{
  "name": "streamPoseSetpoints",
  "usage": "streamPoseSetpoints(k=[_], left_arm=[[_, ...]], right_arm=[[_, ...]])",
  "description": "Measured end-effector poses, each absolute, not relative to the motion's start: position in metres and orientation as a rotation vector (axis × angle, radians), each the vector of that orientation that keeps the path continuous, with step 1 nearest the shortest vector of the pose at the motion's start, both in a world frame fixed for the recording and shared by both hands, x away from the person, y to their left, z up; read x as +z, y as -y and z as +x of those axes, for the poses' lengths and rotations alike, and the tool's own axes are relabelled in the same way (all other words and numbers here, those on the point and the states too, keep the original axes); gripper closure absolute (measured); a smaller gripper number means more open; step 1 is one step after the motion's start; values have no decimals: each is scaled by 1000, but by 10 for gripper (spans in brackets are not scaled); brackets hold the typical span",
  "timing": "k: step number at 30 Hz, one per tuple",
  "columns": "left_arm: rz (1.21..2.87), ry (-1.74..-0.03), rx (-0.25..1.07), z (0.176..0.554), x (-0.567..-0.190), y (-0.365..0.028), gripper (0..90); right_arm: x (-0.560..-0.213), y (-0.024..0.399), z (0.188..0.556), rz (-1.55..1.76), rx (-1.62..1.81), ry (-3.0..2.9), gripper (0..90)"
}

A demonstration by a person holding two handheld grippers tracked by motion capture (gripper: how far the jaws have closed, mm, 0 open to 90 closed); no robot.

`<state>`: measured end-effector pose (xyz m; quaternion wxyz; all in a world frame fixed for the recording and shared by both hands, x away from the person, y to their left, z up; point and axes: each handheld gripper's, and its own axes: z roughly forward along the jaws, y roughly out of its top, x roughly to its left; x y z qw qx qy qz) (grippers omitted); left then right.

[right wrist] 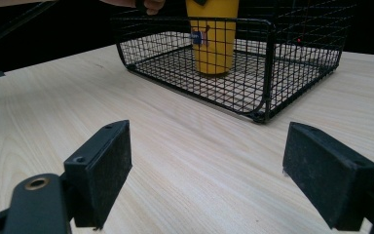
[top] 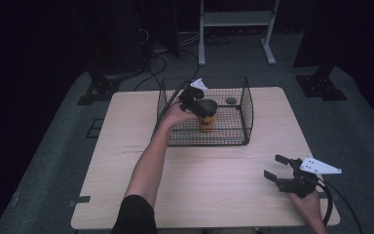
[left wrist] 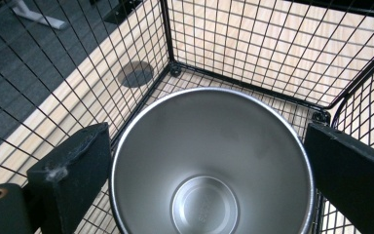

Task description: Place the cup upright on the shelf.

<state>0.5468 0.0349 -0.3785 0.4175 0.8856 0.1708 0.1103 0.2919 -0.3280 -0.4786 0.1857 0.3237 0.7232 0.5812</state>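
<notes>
Cup (top: 207, 116) stood upright inside wire basket (top: 246, 105), on basket floor, steel mouth up. My left gripper (top: 198, 101) straddled rim, pads just off cup wall, no grip. Risk: lifting out crooked, pad could have clipped rim, tipped cup against mesh. My right gripper (top: 277, 167) gaped wide, empty, low over worktop (top: 214, 190), well apart.

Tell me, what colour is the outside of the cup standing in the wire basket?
Yellow; the cup shows this best in the right gripper view.
</notes>
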Motion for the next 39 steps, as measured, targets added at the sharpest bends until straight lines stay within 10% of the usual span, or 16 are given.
streamPoseSetpoints(k=[39], left_arm=[[2083, -339, 298, 503, -341, -48, 46]], right_arm=[[-479, 327, 291, 907, 1626, -2046, 169]])
